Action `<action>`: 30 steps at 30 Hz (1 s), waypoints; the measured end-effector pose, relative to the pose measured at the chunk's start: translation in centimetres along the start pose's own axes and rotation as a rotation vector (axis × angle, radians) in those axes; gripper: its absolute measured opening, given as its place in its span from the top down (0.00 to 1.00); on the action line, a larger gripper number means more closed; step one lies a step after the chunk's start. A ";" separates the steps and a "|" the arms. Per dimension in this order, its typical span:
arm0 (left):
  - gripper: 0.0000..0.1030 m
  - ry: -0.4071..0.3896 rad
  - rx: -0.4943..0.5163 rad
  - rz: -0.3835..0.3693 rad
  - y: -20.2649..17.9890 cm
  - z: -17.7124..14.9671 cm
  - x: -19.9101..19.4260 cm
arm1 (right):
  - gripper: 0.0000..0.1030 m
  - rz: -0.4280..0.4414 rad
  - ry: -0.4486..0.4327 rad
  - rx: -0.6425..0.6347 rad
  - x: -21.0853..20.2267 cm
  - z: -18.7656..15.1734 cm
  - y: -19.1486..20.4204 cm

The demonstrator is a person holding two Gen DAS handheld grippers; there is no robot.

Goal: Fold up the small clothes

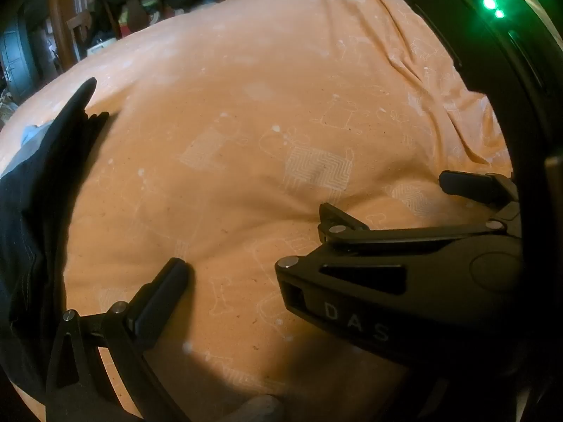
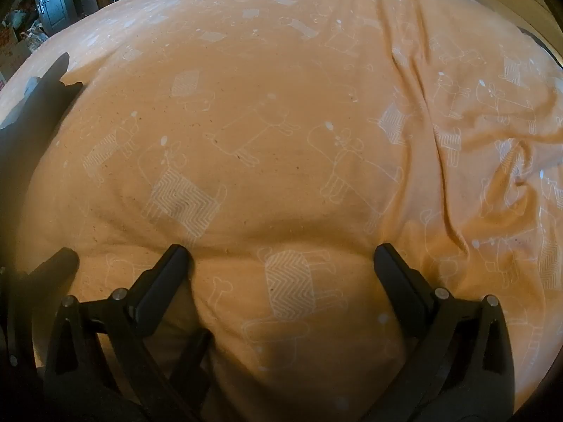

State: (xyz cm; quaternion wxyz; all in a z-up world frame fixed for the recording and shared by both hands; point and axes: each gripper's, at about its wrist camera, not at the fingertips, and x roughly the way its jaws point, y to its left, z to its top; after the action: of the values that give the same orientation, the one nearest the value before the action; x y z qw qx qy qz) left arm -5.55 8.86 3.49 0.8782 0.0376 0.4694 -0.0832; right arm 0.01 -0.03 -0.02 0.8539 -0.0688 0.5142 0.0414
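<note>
Your right gripper (image 2: 281, 263) sits nearest the lens, its two fingers spread wide over the orange bedspread (image 2: 281, 123) with nothing between them. In the left wrist view only one finger (image 1: 165, 292) of your left gripper (image 1: 267, 281) is plain to see; the right tool lies across the other side of the frame and hides the second finger, so I cannot tell how far your left tongs are open, and nothing shows in them.

Outward from both, the dark garment (image 1: 38, 193) lies at the far-left edge of the bed, bunched, with a grey patch on it and one long black point running up and away. Its long axis seems to run near-to-far along that edge. It is well left of both tools, and your left one looks the nearer, so I judge that the reach goes left, led by that hand.
</note>
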 end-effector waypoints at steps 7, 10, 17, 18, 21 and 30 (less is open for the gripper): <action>0.00 -0.008 -0.032 0.020 -1.1 -0.1 0.4 | 0.00 0.002 -0.001 0.002 0.1 0.0 -0.1; 0.00 -0.005 -0.036 0.022 -1.2 0.0 0.3 | 0.00 -0.001 -0.001 0.001 0.0 0.0 0.1; 0.00 -0.001 -0.040 0.027 -1.6 0.3 0.3 | 0.00 -0.001 -0.001 0.001 0.0 0.0 0.1; 0.00 -0.001 -0.040 0.027 -1.6 0.2 0.3 | 0.00 -0.001 -0.001 0.001 0.0 0.0 0.1; 0.00 0.006 -0.040 0.031 -1.6 0.4 0.3 | 0.00 0.009 -0.004 0.002 0.1 0.0 0.0; 0.00 0.025 -0.078 0.041 -1.1 0.0 -0.1 | 0.00 0.006 -0.007 -0.001 0.0 0.2 -0.6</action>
State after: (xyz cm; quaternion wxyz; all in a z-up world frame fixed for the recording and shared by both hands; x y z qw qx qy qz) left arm -5.82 7.76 3.62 0.8745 0.0143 0.4826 -0.0463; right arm 0.26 -0.60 0.05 0.8555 -0.0674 0.5115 0.0442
